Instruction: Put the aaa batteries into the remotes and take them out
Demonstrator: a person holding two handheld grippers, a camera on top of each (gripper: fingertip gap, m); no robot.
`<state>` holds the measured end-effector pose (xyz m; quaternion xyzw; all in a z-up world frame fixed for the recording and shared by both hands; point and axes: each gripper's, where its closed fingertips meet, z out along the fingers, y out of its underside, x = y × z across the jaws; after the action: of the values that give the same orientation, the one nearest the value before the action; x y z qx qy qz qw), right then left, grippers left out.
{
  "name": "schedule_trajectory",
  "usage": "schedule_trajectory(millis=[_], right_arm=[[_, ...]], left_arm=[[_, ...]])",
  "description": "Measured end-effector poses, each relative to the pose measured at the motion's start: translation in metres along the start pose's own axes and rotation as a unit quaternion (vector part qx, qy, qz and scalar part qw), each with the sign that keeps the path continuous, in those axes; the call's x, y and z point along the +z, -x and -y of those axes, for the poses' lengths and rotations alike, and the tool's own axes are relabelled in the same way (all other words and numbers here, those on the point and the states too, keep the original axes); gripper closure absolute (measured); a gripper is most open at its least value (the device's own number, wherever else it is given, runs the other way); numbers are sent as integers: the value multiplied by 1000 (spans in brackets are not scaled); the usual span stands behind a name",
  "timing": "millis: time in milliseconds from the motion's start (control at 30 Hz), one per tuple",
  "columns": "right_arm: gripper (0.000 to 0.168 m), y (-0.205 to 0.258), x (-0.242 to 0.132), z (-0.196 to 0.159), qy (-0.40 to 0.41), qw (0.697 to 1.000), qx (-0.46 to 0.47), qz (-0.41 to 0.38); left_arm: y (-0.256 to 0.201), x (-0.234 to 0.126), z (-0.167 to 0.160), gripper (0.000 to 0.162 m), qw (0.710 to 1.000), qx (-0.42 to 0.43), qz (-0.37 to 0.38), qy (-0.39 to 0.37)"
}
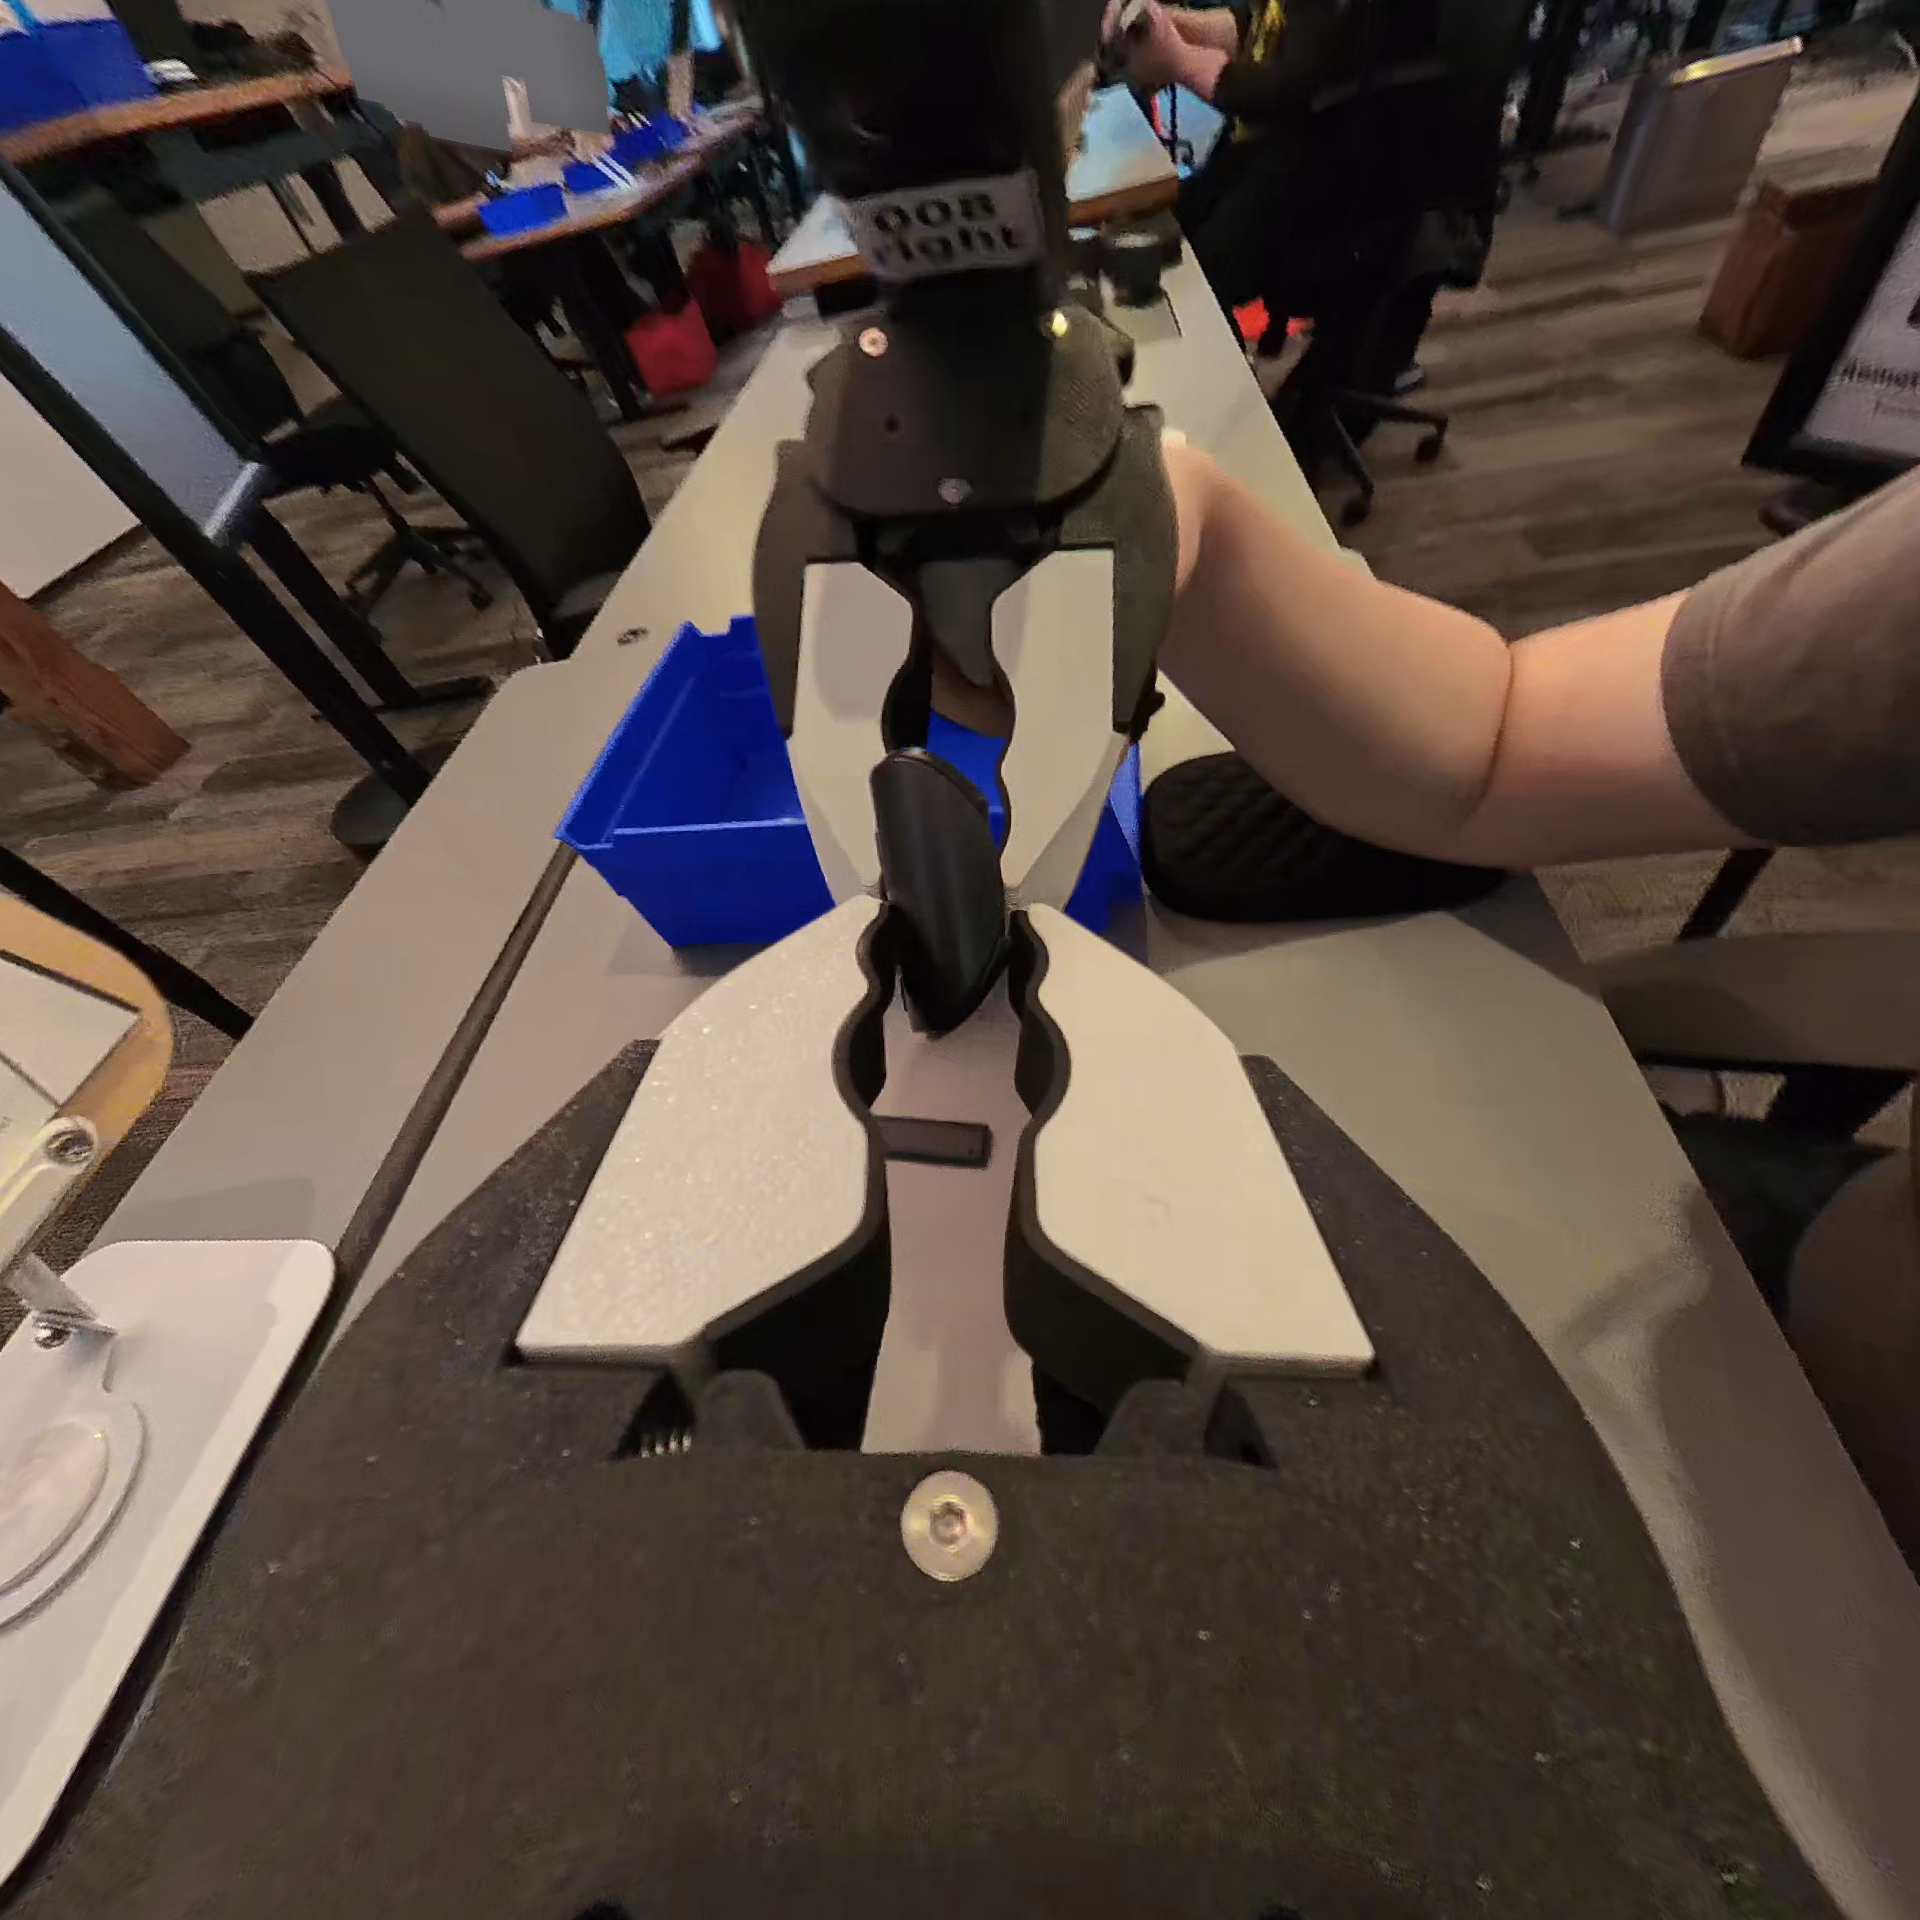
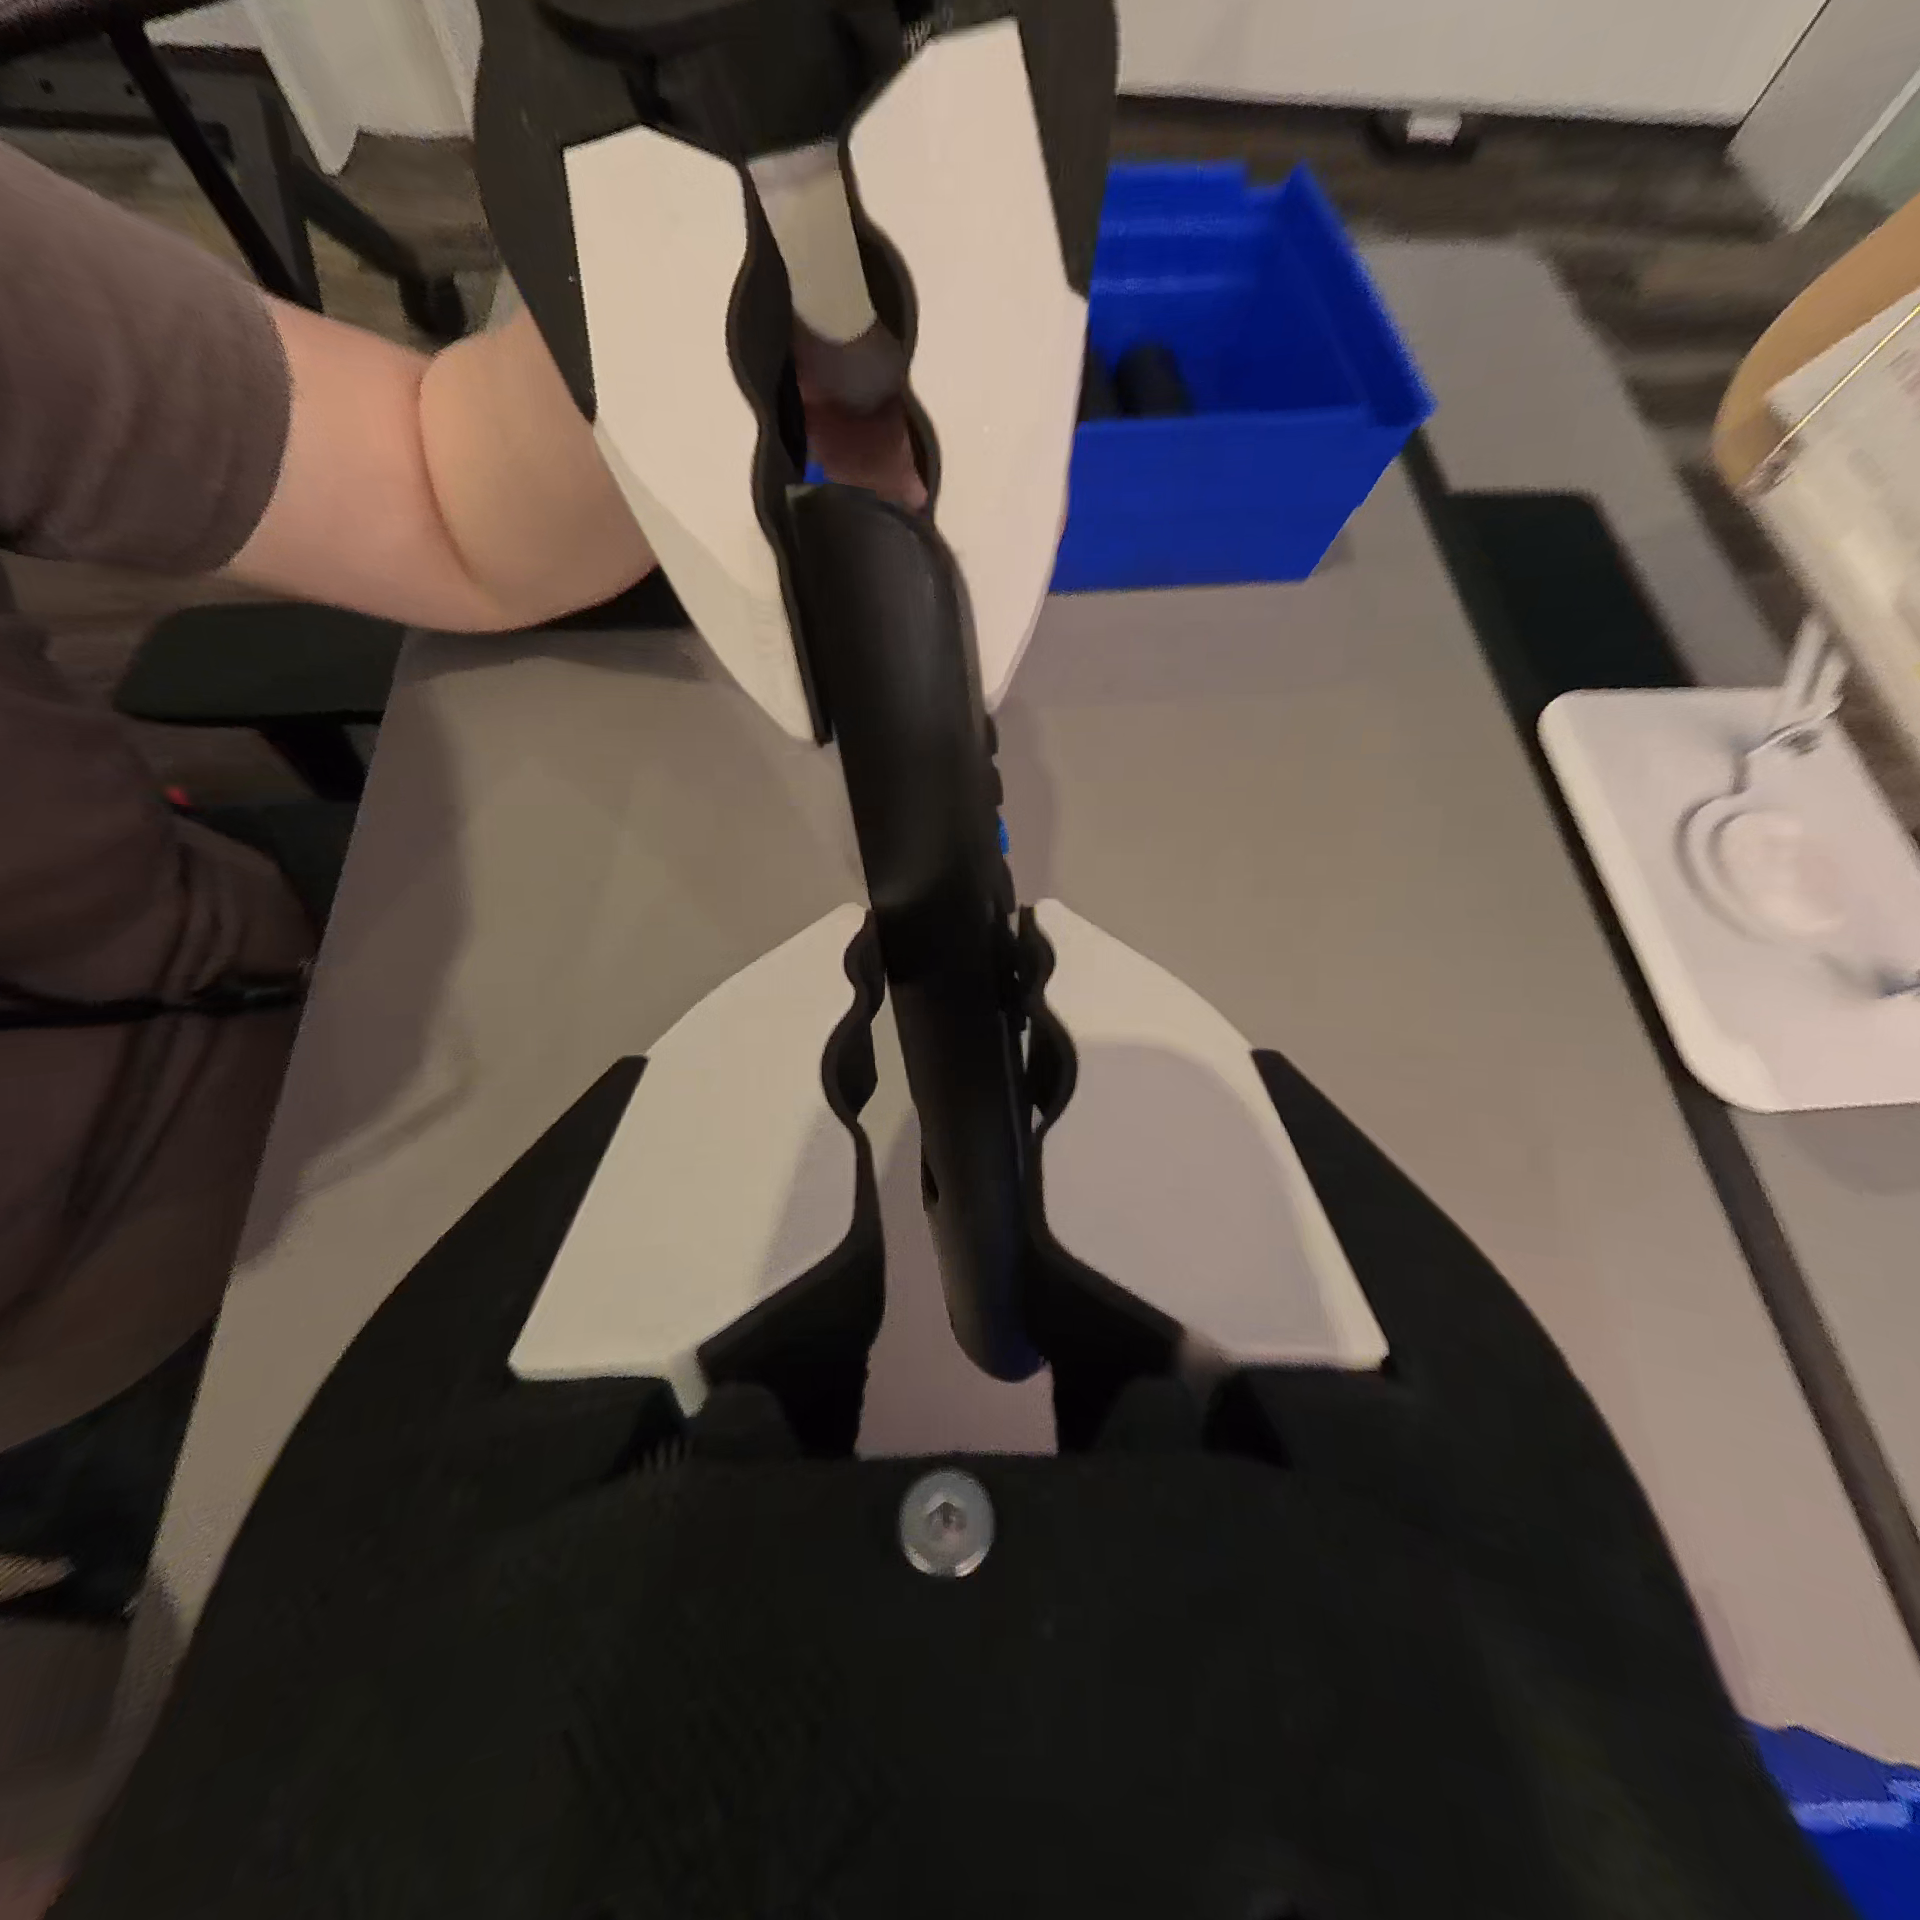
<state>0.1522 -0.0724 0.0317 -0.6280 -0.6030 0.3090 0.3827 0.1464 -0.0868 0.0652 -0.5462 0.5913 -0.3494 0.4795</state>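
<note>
A black remote point(image 1: 935, 883) is held in the air between both grippers, above the grey table point(image 1: 1351, 1091). My left gripper point(image 1: 948, 920) is shut on one end of it. My right gripper point(image 1: 935, 878) faces it from the far side and is shut on the same remote. In the right wrist view the remote point(image 2: 914, 727) runs lengthwise deep between the right gripper's point(image 2: 951, 914) fingers, and the left gripper point(image 2: 899, 717) clamps its far end. A small dark flat rectangle point(image 1: 933, 1143) lies on the table under the left gripper. No batteries are visible.
A blue bin point(image 1: 707, 821) stands on the table behind the grippers; it holds dark items point(image 2: 1143, 374). A white stand base point(image 2: 1745, 883) is at the table's side. A black padded rest point(image 1: 1299, 842) lies under the person's forearm point(image 1: 1403, 707). Chairs and other desks are beyond.
</note>
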Motion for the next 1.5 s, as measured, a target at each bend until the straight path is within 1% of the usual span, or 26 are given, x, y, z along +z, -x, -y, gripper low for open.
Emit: schedule_trajectory(millis=[67,167,267,333,367,467,567,633,667,700,833,867,933,1067,1167,1233,1300,1367,1500], right_arm=[[139,-8,-1,9,-30,999,1,-26],[123,-27,-3,13,-51,996,12,-76],[118,-40,-3,18,-90,991,42,-95],[104,-50,4,10,-85,988,80,-100],[100,-55,8,6,-82,987,95,-105],[98,-59,25,5,-110,981,137,-85],[98,-47,45,10,-144,971,192,-11],[101,-41,51,16,-173,963,207,24],[120,-38,50,20,-192,959,204,41],[126,-35,47,23,-206,957,196,57],[138,-23,33,30,-207,963,151,86],[140,-20,27,32,-209,963,139,93],[142,-16,15,34,-204,966,125,100],[143,-12,-5,31,-182,964,148,129],[143,-12,-13,24,-160,961,176,143],[143,-12,-17,20,-150,961,179,145],[143,-10,-17,14,-127,965,176,146],[143,-10,-17,11,-117,969,167,137],[142,-14,-27,19,-151,966,164,128]], left_arm=[[7,-7,6,142,1000,-17,12,-24],[21,-21,13,142,996,-53,25,-60],[36,-38,19,142,991,-78,51,-92],[45,-50,23,142,988,-85,69,-109],[48,-56,26,143,986,-87,77,-116],[55,-73,31,143,981,-92,99,-137],[55,-80,36,143,979,-96,97,-149],[52,-80,38,143,979,-97,90,-154],[51,-81,40,143,978,-98,84,-161],[50,-82,43,143,977,-103,81,-169],[53,-89,42,142,976,-110,72,-175],[51,-90,41,142,976,-115,60,-173],[49,-89,36,142,979,-125,38,-156],[41,-82,26,141,984,-122,2,-127],[41,-72,18,138,989,-113,5,-100],[37,-63,8,138,993,-98,4,-64],[34,-52,3,135,995,-89,2,-46],[34,-45,3,136,995,-89,8,-49],[35,-42,8,139,992,-104,3,-68]])
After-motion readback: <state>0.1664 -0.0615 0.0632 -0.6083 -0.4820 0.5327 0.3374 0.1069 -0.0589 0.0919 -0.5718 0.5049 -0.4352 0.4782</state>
